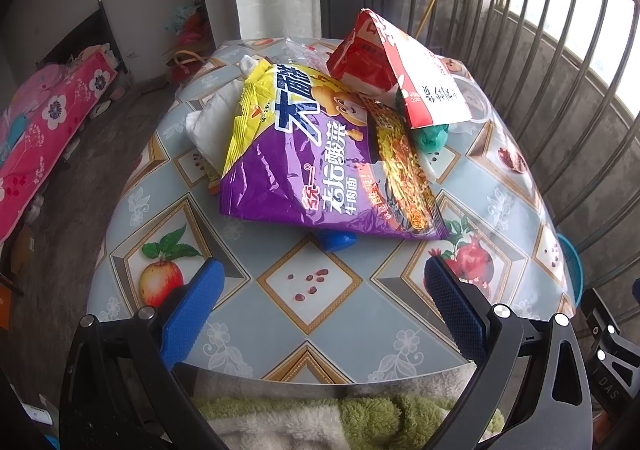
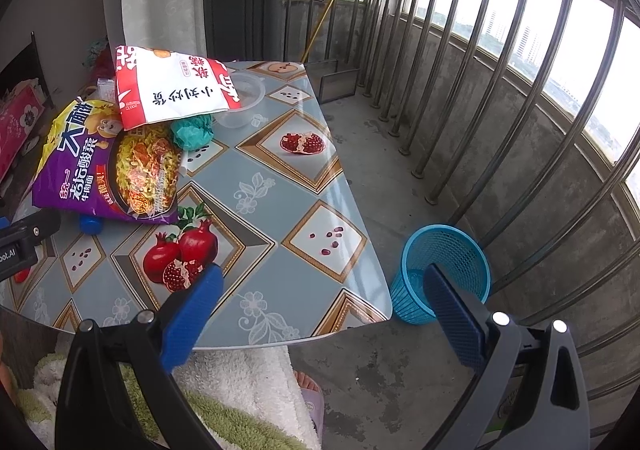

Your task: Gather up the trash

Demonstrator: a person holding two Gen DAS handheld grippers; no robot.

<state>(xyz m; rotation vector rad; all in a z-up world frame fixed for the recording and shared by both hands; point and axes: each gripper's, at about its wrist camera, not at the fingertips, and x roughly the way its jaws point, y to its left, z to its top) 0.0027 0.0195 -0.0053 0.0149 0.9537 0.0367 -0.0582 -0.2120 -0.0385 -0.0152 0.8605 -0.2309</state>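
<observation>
Inventory from my two wrist cameras.

1. Left gripper [image 1: 324, 282]: I read its blue fingers as spread wide, nothing between them, hovering over the near edge of the table [image 1: 320, 334].
2. Right gripper [image 2: 324, 290]: fingers likewise parted and empty, held over the table's near right corner, one finger above the tabletop [image 2: 280, 217] and the other over the floor.
3. Purple and yellow instant-noodle bag [image 1: 316, 157]: lies flat in the middle of the table; also seen at the left of my right view [image 2: 108, 165].
4. Red and white snack bag [image 1: 404, 65]: propped up like a tent behind the noodle bag, its lower edge overlapping the noodle bag's far end [image 2: 176, 89].
5. Crumpled green wad [image 1: 430, 137]: tucked under the red and white bag's edge, touching the noodle bag [image 2: 192, 131].
6. Clear plastic container [image 2: 248, 97]: behind the green wad, partly covered by the red and white bag.
7. White tissue or wrapper [image 1: 212, 121]: left of the noodle bag, partly beneath it.
8. Blue bottle cap [image 1: 336, 241]: peeks out from under the noodle bag's near edge.
9. Blue mesh wastebasket [image 2: 444, 270]: stands on the balcony floor just beside the table's right corner, near the railing [image 2: 520, 89]; I cannot tell whether it holds anything.
</observation>
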